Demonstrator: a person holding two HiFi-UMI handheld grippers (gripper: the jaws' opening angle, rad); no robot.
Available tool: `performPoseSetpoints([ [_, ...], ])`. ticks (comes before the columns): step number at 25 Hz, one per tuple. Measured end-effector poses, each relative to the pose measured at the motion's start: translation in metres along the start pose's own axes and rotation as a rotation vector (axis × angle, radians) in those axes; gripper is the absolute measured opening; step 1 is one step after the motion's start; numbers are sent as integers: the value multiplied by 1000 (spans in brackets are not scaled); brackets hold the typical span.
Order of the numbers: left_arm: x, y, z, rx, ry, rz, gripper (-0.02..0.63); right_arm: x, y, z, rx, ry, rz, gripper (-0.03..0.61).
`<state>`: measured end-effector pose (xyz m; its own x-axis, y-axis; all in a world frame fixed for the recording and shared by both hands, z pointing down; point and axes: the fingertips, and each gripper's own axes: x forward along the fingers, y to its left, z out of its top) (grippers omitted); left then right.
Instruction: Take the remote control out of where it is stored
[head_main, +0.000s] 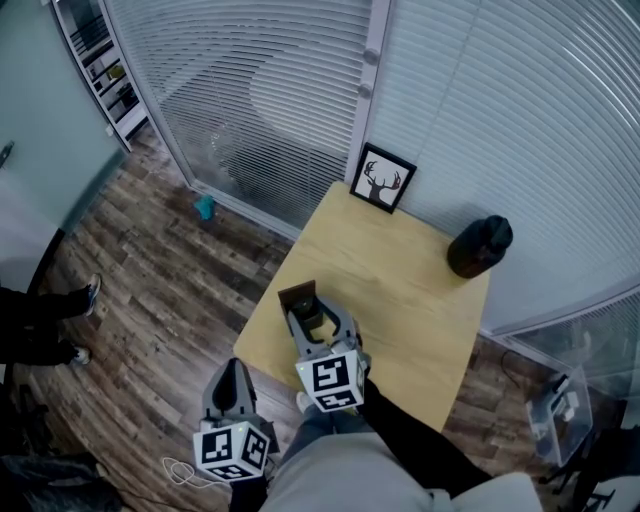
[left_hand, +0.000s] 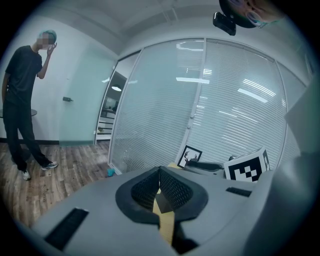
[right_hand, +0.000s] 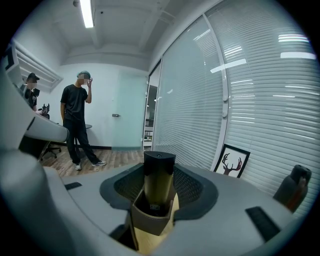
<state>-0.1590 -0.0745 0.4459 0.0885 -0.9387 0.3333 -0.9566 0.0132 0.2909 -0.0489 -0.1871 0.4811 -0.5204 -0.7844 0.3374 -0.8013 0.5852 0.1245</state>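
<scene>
Black remote control (right_hand: 159, 186), upright in a brown holder (right_hand: 149, 223) at twelve o'clock, looks light, slick. My spread right claw (right_hand: 159, 167) should pinch its top.

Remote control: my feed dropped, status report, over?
Left claw shut, empty. Right claw open, straddling the slim dark remote control standing in its brown holder. Nothing blocking the lift.

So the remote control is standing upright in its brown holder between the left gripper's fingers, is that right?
Not the left. The remote control stands upright in its brown holder between the right gripper's fingers, as the right gripper view shows.
</scene>
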Motion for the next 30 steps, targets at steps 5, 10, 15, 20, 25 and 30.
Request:
performPoseSetpoints([
  [5, 1, 0, 2, -5, 0, 0, 8, 0, 1, 1, 6, 3, 1, 184],
  [10, 2, 0, 1, -5, 1, 2, 8, 0, -2, 1, 2, 5, -2, 183],
  [15, 3, 0, 2, -8, -1, 1, 8, 1, -2, 2, 0, -3, -3, 184],
  [20, 2, 0, 0, -11, 0, -1, 8, -2, -2, 3, -1, 1, -5, 183],
  [25, 4, 0, 1, -12, -2, -1, 8, -1, -4, 6, 2, -7, -3, 184],
  [30, 4, -1, 1, -12, -3, 0, 8, -3, -6, 8, 5, -13, -4, 183],
])
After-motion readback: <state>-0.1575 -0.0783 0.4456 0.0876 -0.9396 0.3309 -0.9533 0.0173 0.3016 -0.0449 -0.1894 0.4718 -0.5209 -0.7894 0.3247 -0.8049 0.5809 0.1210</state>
